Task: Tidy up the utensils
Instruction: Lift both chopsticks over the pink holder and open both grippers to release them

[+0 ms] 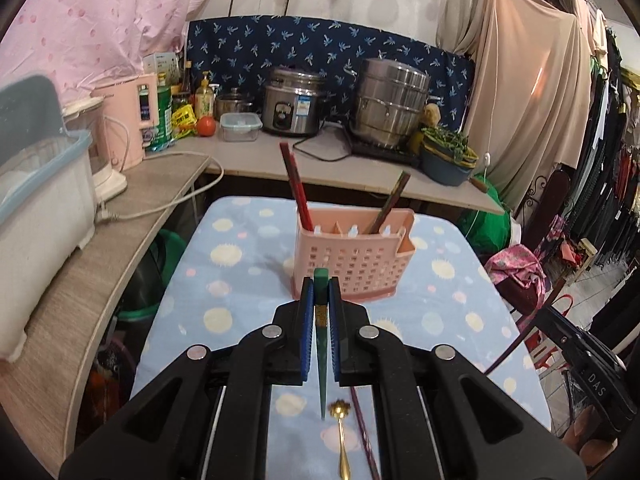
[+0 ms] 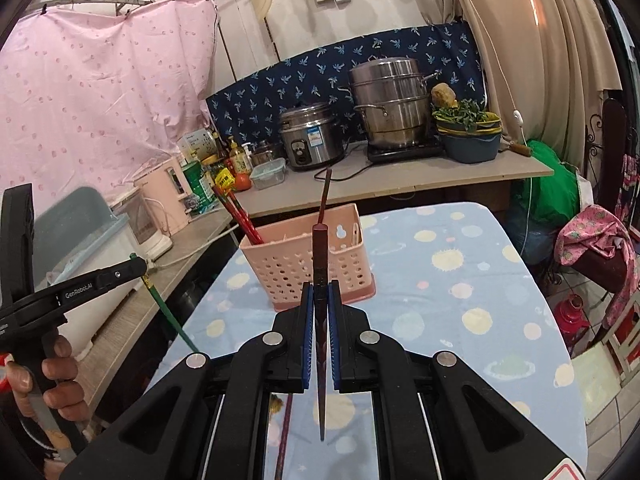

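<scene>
A pink slotted utensil holder (image 1: 354,254) stands on the table with the blue dotted cloth (image 1: 236,280); it also shows in the right wrist view (image 2: 304,264). Red chopsticks (image 1: 296,186) stand in its left slot and dark ones (image 1: 390,200) in its right. My left gripper (image 1: 321,288) is shut on a green chopstick (image 1: 321,280), held above the cloth just short of the holder. My right gripper (image 2: 320,292) is shut on a dark red chopstick (image 2: 320,260) near the holder. A gold spoon (image 1: 342,440) and a dark chopstick (image 1: 366,436) lie on the cloth under my left gripper.
A wooden counter (image 1: 132,216) runs along the left with a white dish rack (image 1: 36,200) and a pink kettle (image 1: 128,120). The back counter holds a rice cooker (image 1: 294,104), a steel steamer pot (image 1: 390,102) and a bowl of greens (image 1: 448,156). Clothes hang at the right.
</scene>
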